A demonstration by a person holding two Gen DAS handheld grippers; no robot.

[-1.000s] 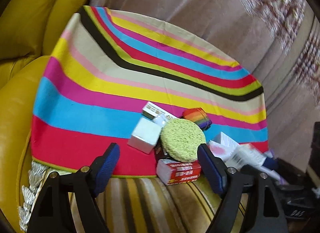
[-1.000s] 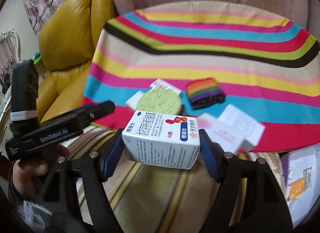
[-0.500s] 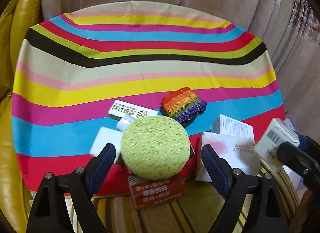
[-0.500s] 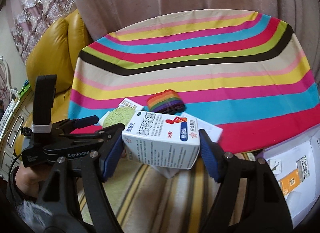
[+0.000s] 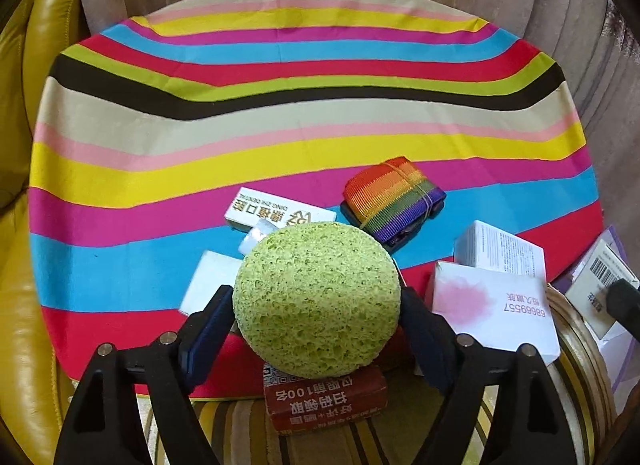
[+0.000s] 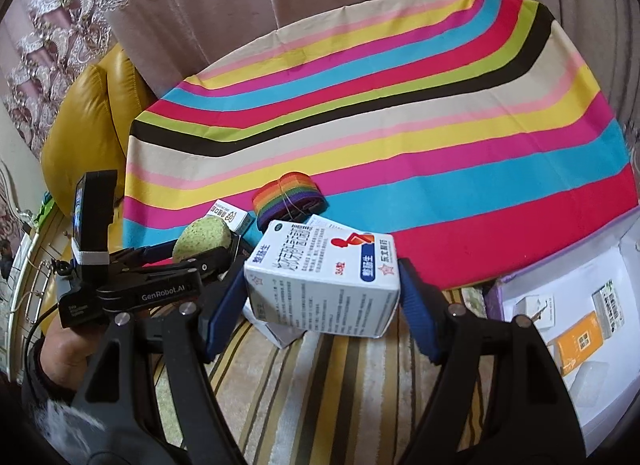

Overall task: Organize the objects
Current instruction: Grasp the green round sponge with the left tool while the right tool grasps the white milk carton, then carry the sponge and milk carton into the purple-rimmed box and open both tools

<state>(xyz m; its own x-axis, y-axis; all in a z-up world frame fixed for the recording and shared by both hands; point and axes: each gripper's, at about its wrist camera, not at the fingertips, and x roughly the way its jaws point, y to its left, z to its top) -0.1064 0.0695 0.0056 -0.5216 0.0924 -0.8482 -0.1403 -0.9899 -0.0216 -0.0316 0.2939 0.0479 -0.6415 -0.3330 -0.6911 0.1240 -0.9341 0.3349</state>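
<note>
A round green sponge (image 5: pixel 316 301) sits between the blue pads of my left gripper (image 5: pixel 316 317), whose jaws are closing with both pads against the sponge's sides. It rests over a red box (image 5: pixel 324 401) at the near edge of the striped cloth (image 5: pixel 280 113). My right gripper (image 6: pixel 322 285) is shut on a white medicine box (image 6: pixel 320 277), held above the striped rug. From the right wrist view the left gripper (image 6: pixel 216 249) and sponge (image 6: pixel 204 239) lie to the left.
A rainbow strap roll (image 5: pixel 394 199), a long white box (image 5: pixel 276 211) and two more white boxes (image 5: pixel 492 309) lie around the sponge. A yellow leather armchair (image 5: pixel 24 305) borders the left. An open white box (image 6: pixel 580 305) at the right holds several small packages.
My left gripper swung right over the pile, came down on the green sponge, and its pads closed in on its sides. The right gripper moved sideways, still holding the white box.
</note>
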